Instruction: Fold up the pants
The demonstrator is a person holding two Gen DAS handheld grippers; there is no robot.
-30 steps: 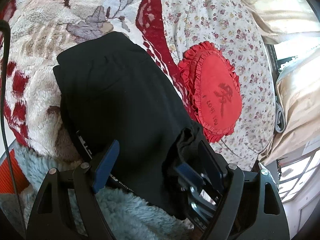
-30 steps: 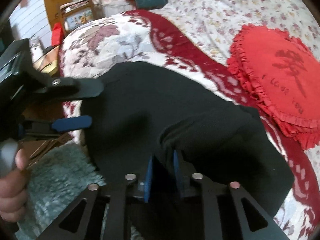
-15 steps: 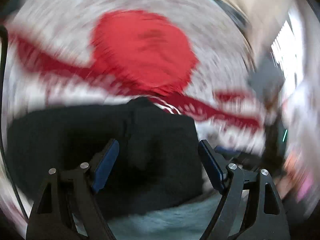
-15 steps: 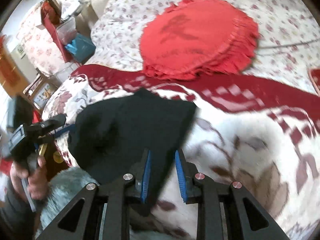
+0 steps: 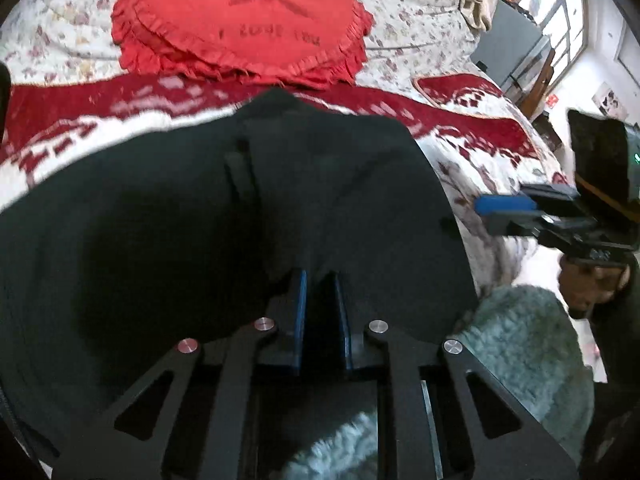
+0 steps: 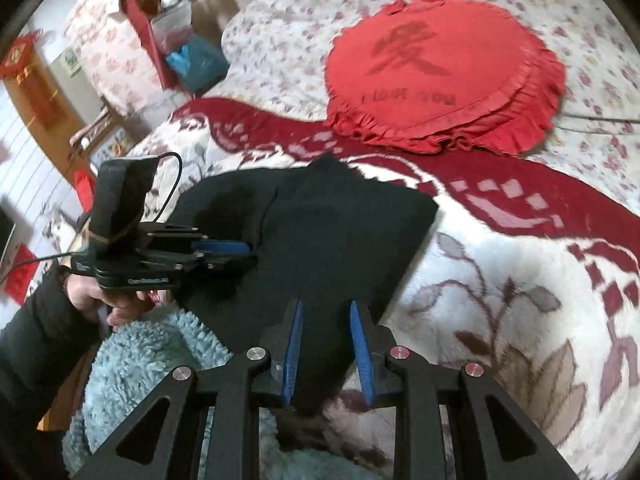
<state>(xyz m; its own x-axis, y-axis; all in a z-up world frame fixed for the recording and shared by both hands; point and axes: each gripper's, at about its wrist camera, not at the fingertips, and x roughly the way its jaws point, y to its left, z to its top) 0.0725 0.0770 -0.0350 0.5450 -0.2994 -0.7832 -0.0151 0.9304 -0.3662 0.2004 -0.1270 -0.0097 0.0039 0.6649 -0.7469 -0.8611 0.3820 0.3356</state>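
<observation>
Two grippers work at the near edge of the black pants (image 6: 320, 236), which lie folded into a compact bundle on a white and red floral blanket (image 6: 520, 280) covering the bed. In the left wrist view the left gripper (image 5: 320, 280) has its blue pads (image 5: 299, 304) drawn close together with a fold of the pants pinched between them, so it is clenched on the fabric. In the right wrist view the right gripper (image 6: 326, 312) has its fingers part-way closed, with a dark corner of the pants hanging between the blue pads (image 6: 294, 344); whether the pads actually press the cloth cannot be told.

Each gripper shows in the other's camera. The left gripper comes in from the left side of the right wrist view, held by the left hand (image 6: 108, 300) in a dark sleeve, its tips buried in the bundle's left side. The right gripper (image 5: 504, 212) appears at the right edge of the left wrist view, just beside the pants' right edge.

Beyond the pants, well apart, a red frilled heart cushion (image 6: 440, 76) rests on a small-flowered sheet (image 6: 280, 32). A fluffy teal throw (image 6: 144, 360) lies at the near edge of the bed, touching the pants' lower hem. Bags and boxes (image 6: 168, 32) crowd the floor past the bed's far left corner, and a window (image 5: 560, 8) shows at the upper right of the left wrist view.
</observation>
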